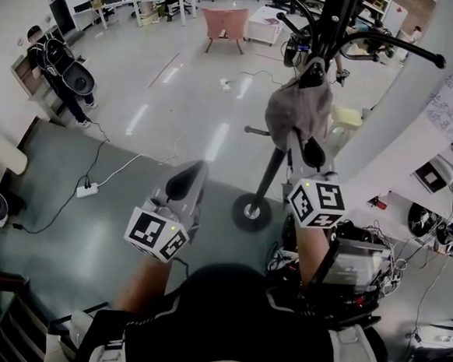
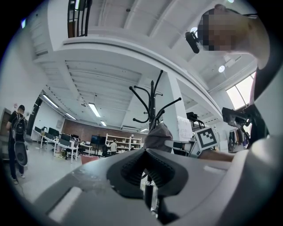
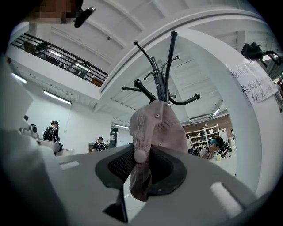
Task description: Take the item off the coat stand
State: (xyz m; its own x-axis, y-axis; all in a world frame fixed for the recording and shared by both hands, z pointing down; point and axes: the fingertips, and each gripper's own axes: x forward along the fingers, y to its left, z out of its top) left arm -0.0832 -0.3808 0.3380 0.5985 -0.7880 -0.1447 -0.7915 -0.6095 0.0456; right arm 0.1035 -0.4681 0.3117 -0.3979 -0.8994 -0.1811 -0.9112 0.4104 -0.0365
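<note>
Pinching the cap [image 3: 157, 128] by its lower edge, the right gripper [image 3: 140, 165] is holding fabric between narrowly parted jaws, seemingly firmly. The left gripper [image 2: 148, 170] is hovering with jaws together, empty. Beyond, the cap is hanging on the stand [image 3: 161, 84].

Left forearm [image 1: 144, 283]: is reaching forward from the torso, bare below the sleeve.
Left tool [image 1: 186, 182]: is pointing ahead and slightly upward, lower and nearer the body than the other tool.
Left jaws: are sitting together at the tips, with nothing between the pads.
Right forearm [image 1: 308, 253]: is stretching further forward than the left one.
Right tool [image 1: 306, 147]: is pointing ahead and slightly upward, raised above the left tool.
Right jaws: are pressing on the hanging fabric of the cap [image 3: 157, 128], one pad on each side.
Marker cubes: are facing up toward the head, one on each tool.
</note>
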